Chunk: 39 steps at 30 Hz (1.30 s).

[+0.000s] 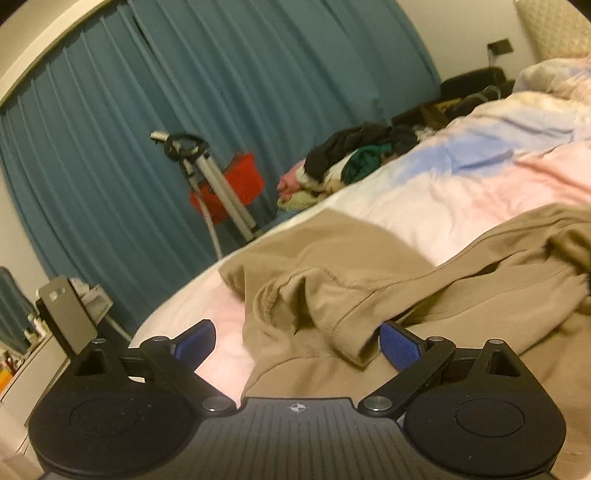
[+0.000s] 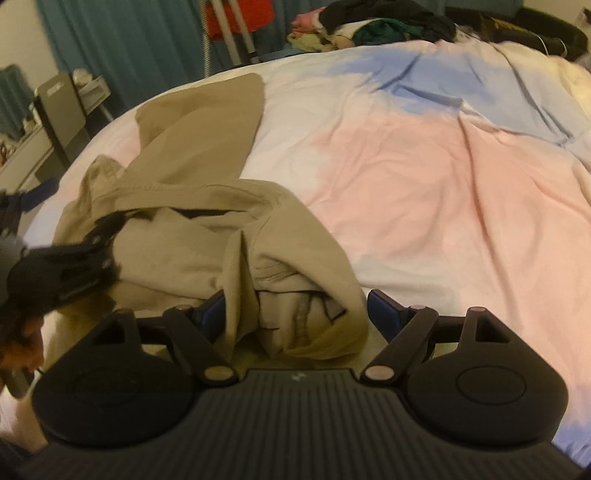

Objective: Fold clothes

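A tan garment [image 1: 369,295] lies crumpled on the pastel bedspread [image 1: 424,184]. My left gripper [image 1: 295,339] is open, its blue pads [image 1: 400,345] on either side of a bunched fold of the garment. In the right wrist view the same tan garment [image 2: 184,206] stretches away to the far left. My right gripper [image 2: 295,310] is open, with a thick folded edge of the garment between its blue pads [image 2: 382,310]. The left gripper [image 2: 74,258] shows blurred at the left edge of the right wrist view, over the garment.
A pile of mixed clothes [image 1: 347,158] lies at the far edge of the bed, also in the right wrist view [image 2: 369,26]. Teal curtains [image 1: 184,92], a metal stand with a red box [image 1: 229,184] and a dark chair [image 1: 66,317] stand beyond the bed.
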### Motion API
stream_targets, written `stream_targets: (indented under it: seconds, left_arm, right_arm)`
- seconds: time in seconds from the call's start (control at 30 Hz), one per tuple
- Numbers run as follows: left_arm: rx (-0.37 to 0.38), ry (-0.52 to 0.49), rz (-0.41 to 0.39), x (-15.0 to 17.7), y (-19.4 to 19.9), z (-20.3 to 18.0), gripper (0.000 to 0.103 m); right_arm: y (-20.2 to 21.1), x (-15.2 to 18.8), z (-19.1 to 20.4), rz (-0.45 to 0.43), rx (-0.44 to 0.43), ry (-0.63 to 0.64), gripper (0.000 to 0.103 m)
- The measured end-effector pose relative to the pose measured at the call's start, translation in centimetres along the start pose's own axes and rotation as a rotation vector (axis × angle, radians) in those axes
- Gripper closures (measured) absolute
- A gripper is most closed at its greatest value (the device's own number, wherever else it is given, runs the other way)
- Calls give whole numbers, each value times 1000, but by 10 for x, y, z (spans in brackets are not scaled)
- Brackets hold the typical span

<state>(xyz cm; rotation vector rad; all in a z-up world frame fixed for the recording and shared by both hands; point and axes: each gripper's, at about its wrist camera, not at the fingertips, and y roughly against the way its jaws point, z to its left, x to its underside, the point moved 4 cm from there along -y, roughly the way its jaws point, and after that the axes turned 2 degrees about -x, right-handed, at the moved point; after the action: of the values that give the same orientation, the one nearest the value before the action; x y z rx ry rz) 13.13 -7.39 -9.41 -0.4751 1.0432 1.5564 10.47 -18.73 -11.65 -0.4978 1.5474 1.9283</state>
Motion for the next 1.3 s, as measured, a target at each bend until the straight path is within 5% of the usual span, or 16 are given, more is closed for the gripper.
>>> stream_targets:
  seconds: [0.23, 0.6, 0.9, 1.07, 1.3]
  left_arm:
    - [-20, 56, 35, -5, -9, 19, 6]
    - [-7, -71, 73, 1, -21, 0, 5]
    - [-325, 59, -161, -18, 1, 28, 4]
    - [-384, 214, -273, -32, 34, 57, 3]
    - [-415, 294, -422, -45, 88, 69, 1]
  right_arm:
    - [-3, -3, -4, 12, -15, -22, 21]
    - [-5, -4, -3, 7, -16, -26, 21]
    - [13, -12, 9, -117, -84, -9, 21]
    - [27, -21, 28, -255, -156, 25, 21]
    - [38, -33, 70, -403, -174, 164, 21]
